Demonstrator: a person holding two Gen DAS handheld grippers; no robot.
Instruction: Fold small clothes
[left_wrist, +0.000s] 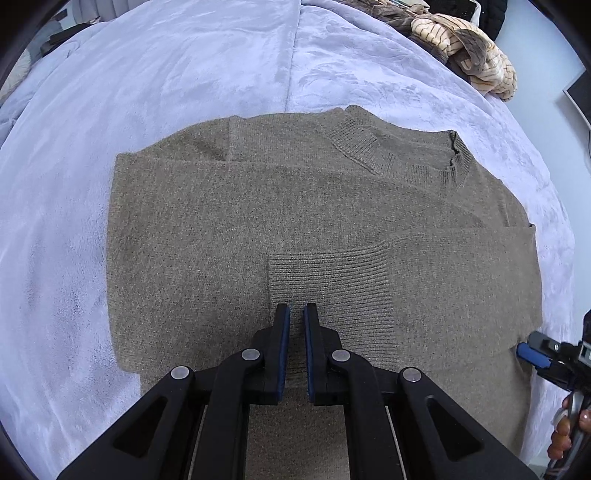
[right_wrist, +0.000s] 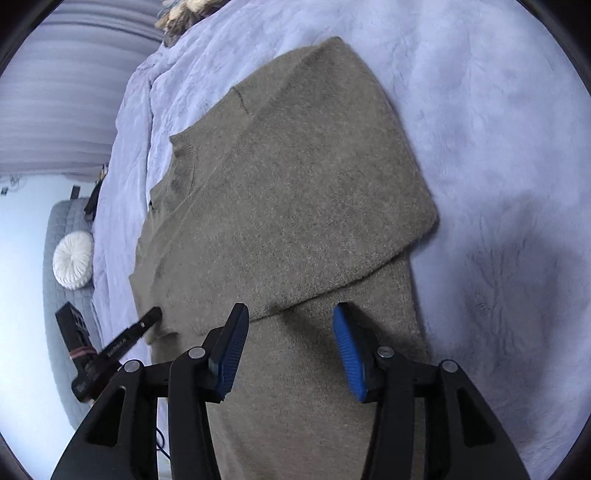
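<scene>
Your left tool (left_wrist: 296, 314) is pressed together, empty, over the sweater (left_wrist: 295, 221) lying on the bed (left_wrist: 55, 221). Your right tool (right_wrist: 290, 314) is spread above it. Knit is soft, limp and light; pinch the folded edge just ahead.

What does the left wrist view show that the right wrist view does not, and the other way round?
Only the left wrist view shows the sweater's ribbed cuff laid across the body, and the full neckline. Only the right wrist view shows the round white cushion and the folded-over shoulder flap. Both show the brown sweater on the lilac blanket, the nearly shut left gripper and the open right gripper.
</scene>
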